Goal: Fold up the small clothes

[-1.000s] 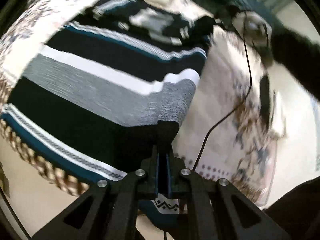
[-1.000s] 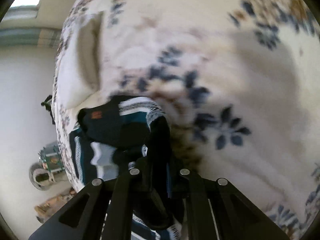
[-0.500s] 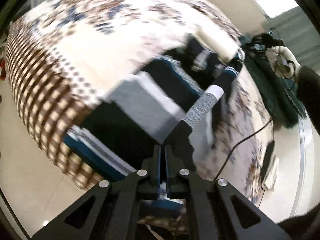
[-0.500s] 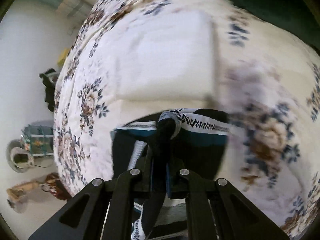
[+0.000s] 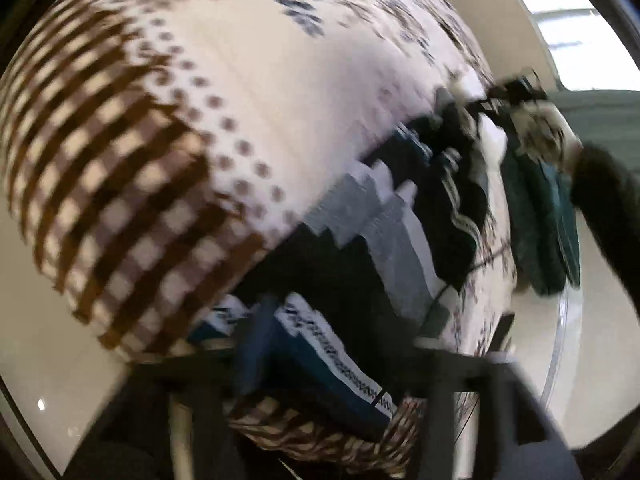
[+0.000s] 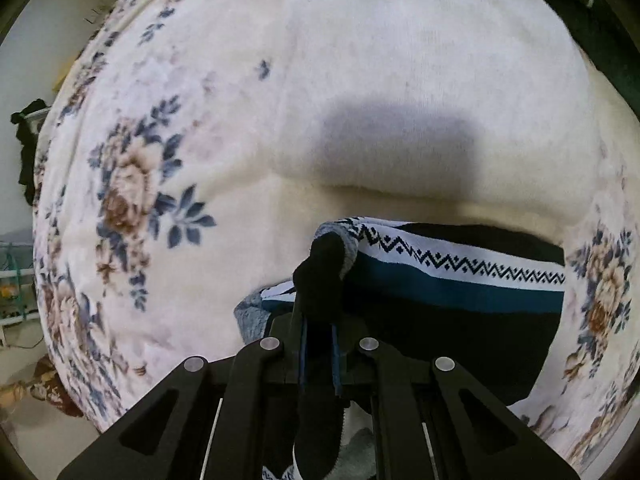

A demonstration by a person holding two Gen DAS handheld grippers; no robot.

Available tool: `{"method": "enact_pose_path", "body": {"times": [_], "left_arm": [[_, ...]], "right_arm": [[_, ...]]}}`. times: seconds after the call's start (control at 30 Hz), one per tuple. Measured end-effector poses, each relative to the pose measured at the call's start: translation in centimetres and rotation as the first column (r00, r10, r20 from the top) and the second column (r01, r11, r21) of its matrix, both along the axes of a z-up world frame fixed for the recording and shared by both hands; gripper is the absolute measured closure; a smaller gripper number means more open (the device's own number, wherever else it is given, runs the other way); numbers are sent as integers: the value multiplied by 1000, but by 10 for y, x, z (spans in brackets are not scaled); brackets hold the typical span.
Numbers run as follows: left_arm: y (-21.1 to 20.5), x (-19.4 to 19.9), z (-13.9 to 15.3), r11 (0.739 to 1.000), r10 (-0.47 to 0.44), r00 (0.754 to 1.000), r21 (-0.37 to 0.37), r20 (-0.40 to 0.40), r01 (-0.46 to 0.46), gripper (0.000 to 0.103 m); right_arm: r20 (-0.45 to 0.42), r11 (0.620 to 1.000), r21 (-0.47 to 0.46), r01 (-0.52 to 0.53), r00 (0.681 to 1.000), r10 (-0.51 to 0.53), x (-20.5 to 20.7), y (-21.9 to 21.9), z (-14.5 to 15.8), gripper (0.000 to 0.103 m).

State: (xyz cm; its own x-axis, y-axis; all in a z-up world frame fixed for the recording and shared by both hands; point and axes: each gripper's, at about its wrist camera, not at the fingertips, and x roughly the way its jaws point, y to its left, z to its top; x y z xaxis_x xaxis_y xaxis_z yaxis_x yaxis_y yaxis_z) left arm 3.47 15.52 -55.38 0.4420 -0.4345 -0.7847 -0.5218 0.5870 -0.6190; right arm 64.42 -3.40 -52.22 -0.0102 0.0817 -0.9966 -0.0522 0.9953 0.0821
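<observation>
Between the fingers of your right gripper (image 6: 318, 344) a bunched black fold of the striped garment (image 6: 440, 292) is pinched tight, the jaws nearly closed on it, and the tool points straight down at the bed. From that pinch the cloth runs off to the right as a band of white with a black zigzag pattern, then a teal stripe, then a broad black panel lying flat on the floral blanket (image 6: 160, 184). A pale grey knitted edge of the same garment peeks out to the left of the fingers. Above the garment a plain cream pillow (image 6: 400, 100) lies on the blanket, with a soft dark shadow across it. A dark green cloth (image 6: 592, 20) sits at the upper right edge of the bed.

Your left gripper (image 5: 328, 364) is blurred, its jaws opening; the fingers stand apart with the teal and zigzag hem of the garment (image 5: 340, 356) lying between them, and you cannot tell whether a pad touches it. Beyond, the garment's grey, white and black stripes stretch away across the blanket (image 5: 280, 100), whose border shows a brown check. Far off in that view your other hand (image 5: 536, 132), in a light glove with a dark sleeve, holds up the far end of the garment beside the dark green cloth (image 5: 540, 240).
</observation>
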Motion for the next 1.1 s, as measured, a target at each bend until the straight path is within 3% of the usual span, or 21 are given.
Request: {"method": "enact_pose_path", "body": {"times": [0.17,0.2,0.23,0.27,0.4,0.7,0.9,1.1], "left_arm": [[-29,25,-23,990,-119,989,66,-92,125,42],[-33,28,-28,988,-124,986,78,-110,133,51],[-36,29,-30,986,-129,985,94,-116,140,68],[-40,32,-32,978,-145,978,131,-152,165,101],[-45,26,-17,962,-160,978,200,-133,184,100],[-27,-10,23,972,-37,997,228,-74,53,101],[-2,-17,-6,982,60,992,183,-110,-39,101],[7,-12,-27,984,61,990,176,-126,-39,101]], "right_arm": [[-12,1000,-2,4,1000,-4,2,-7,1,94],[-14,1000,-1,8,1000,-8,2,-9,1,94],[-16,1000,0,9,1000,-9,2,-9,1,94],[-18,1000,-1,8,1000,-8,3,-9,2,94],[-20,1000,9,7,1000,-7,3,-11,6,94],[6,996,-6,-90,996,91,-7,16,26,94],[-11,994,-40,-99,995,99,-12,48,3,94],[-33,995,-47,-85,996,83,-18,54,-21,89]]}}
